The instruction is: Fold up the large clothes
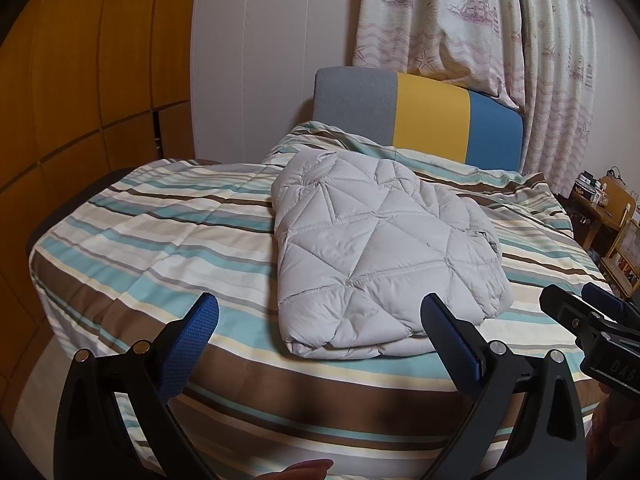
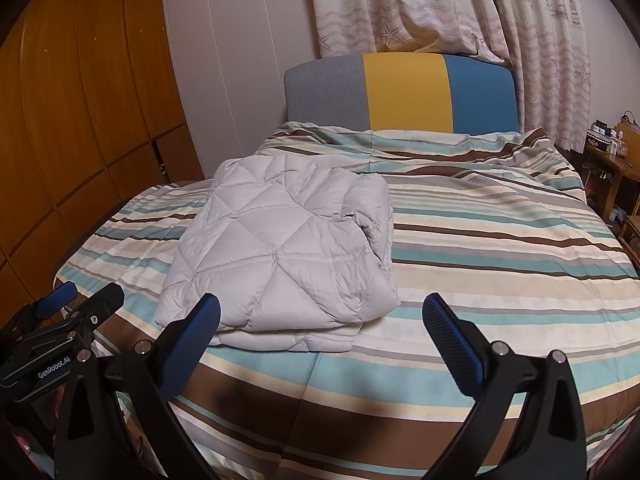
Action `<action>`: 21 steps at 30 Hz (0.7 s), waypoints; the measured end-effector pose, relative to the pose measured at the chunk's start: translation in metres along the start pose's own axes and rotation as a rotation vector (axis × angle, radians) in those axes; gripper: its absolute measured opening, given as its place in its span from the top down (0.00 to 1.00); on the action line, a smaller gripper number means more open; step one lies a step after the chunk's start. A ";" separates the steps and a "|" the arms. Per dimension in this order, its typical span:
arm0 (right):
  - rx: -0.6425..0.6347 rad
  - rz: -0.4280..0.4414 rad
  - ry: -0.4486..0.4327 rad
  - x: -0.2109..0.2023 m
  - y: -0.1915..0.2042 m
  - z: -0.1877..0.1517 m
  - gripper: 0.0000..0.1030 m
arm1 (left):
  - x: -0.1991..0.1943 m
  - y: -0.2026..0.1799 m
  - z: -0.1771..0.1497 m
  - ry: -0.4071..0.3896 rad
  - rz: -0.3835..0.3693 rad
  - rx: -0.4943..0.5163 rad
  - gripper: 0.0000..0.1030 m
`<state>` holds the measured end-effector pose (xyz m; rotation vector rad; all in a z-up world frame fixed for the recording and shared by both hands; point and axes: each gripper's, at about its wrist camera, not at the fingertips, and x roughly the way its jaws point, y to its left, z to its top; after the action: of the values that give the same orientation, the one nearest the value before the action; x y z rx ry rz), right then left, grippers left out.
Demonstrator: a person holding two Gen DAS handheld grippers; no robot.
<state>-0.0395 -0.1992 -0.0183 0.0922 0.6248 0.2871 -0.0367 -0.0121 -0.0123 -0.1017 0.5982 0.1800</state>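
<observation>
A pale grey quilted jacket (image 1: 376, 248) lies folded into a thick bundle on the striped bedspread (image 1: 160, 240); the right wrist view shows the jacket (image 2: 280, 256) left of centre. My left gripper (image 1: 320, 312) hovers open just in front of the bundle's near edge, nothing between its blue pads. My right gripper (image 2: 320, 312) is open too, held over the bed beside the bundle's right corner, holding nothing. Each gripper shows in the other's view: the right gripper (image 1: 588, 304) at the right edge, the left gripper (image 2: 84, 296) at the left edge.
A grey, yellow and blue headboard (image 2: 400, 92) stands at the far end, with patterned curtains (image 2: 440, 4) behind. Wooden wardrobe doors (image 1: 80, 80) run along the left. A wooden side table (image 2: 612, 160) with small items sits at the right. A fingertip (image 1: 308, 468) shows at the bottom.
</observation>
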 end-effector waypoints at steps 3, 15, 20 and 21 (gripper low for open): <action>0.000 -0.001 0.001 0.000 0.000 -0.001 0.02 | 0.001 0.000 -0.001 0.005 -0.003 0.000 0.03; 0.014 0.002 0.012 -0.001 -0.003 0.000 0.02 | 0.006 0.002 0.000 0.019 -0.009 0.008 0.03; 0.019 -0.002 0.017 0.000 -0.003 0.002 0.02 | 0.006 0.002 0.000 0.020 -0.007 0.008 0.03; 0.019 -0.001 0.015 0.000 -0.004 0.001 0.02 | 0.005 0.002 0.000 0.022 -0.005 0.008 0.03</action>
<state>-0.0379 -0.2029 -0.0177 0.1080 0.6424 0.2815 -0.0327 -0.0099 -0.0156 -0.0975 0.6202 0.1721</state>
